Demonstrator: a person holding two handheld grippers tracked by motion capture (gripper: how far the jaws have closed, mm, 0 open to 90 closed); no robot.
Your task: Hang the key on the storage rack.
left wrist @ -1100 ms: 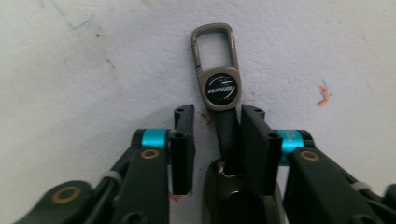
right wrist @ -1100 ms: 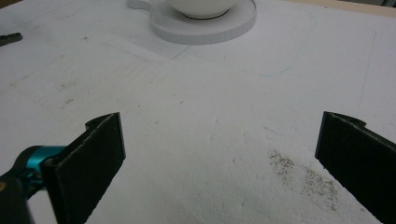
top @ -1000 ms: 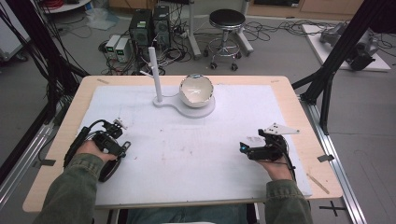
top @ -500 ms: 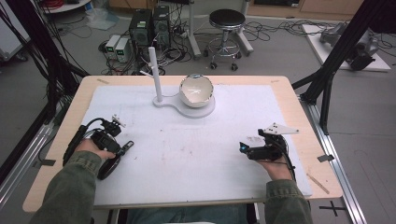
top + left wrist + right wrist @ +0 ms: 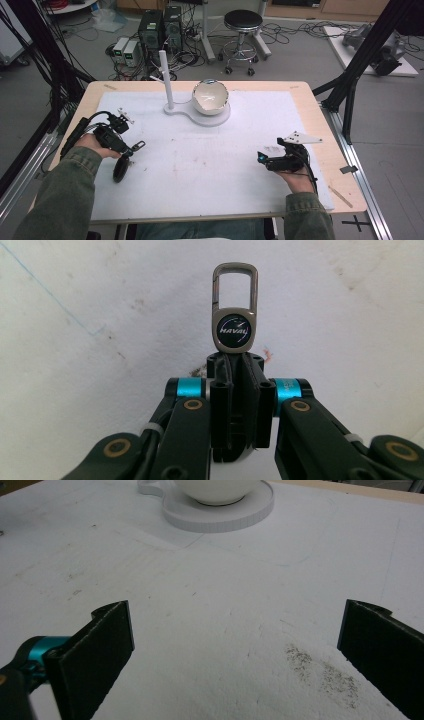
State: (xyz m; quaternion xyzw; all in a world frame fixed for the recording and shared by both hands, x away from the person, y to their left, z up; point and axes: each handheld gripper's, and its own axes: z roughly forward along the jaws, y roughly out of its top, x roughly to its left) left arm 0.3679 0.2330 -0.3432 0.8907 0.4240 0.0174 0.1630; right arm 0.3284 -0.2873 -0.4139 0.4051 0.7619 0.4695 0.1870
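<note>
Metal keychain [image 5: 235, 307] pinched in left gripper [image 5: 235, 365], low over mat; right gripper [image 5: 235, 645] spread wide

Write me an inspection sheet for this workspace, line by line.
Surface: wooden table covered by a white mat with faint stains and scuff marks.
Job's things: metal key fob marked HAVAL; white bowl on a white stand with an upright post.
Clutter: nothing seen on the mat.
Grippers: left gripper shut on the key fob, whose clip loop sticks out past the jaws; right gripper open, holding nothing, facing the bowl.
Cables: a black cable loops from the left gripper over the mat's edge.
Surroundings: stool, computer boxes and loose wiring on the floor behind; black frame legs at both sides.
</note>
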